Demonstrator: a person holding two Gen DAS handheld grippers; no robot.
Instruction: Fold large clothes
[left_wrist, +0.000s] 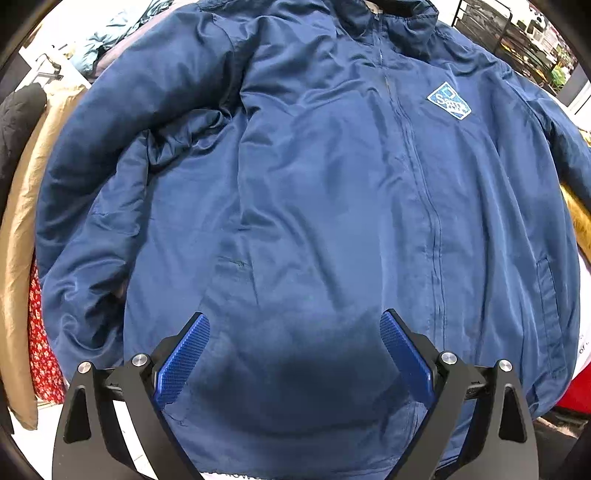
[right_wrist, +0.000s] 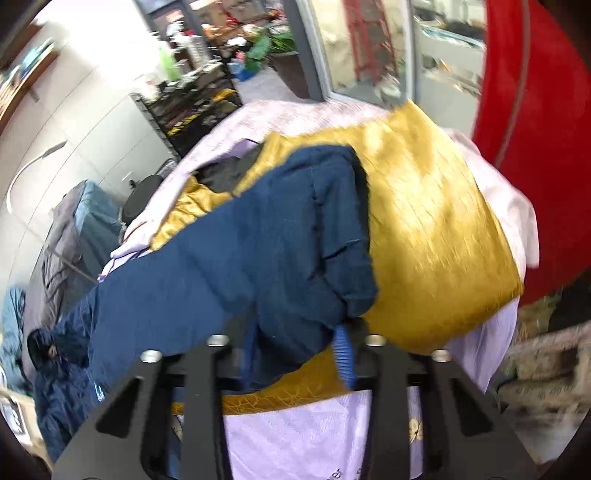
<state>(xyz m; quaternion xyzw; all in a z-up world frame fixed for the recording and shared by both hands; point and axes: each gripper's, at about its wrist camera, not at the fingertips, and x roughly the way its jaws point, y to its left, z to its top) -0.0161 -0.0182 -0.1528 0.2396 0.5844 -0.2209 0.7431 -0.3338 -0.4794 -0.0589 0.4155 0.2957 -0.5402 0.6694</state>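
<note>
A large navy blue jacket (left_wrist: 314, 184) lies spread front-up, zipped, with a light blue logo patch (left_wrist: 448, 101) on its chest. One sleeve (left_wrist: 122, 155) is bent beside the body. My left gripper (left_wrist: 294, 315) hovers over the lower front of the jacket, jaws wide open with nothing between the blue pads (left_wrist: 183, 362). In the right wrist view my right gripper (right_wrist: 297, 332) is shut on the cuff end of the jacket's other sleeve (right_wrist: 258, 240). That sleeve lies over a gold cloth (right_wrist: 424, 240).
A tan garment (left_wrist: 22, 221) and a red floral cloth (left_wrist: 40, 343) lie left of the jacket. Under the gold cloth is a lilac sheet (right_wrist: 295, 443). A red cloth (right_wrist: 535, 147) hangs at right. A black rack (right_wrist: 192, 110) and white cabinets (right_wrist: 74, 129) stand behind.
</note>
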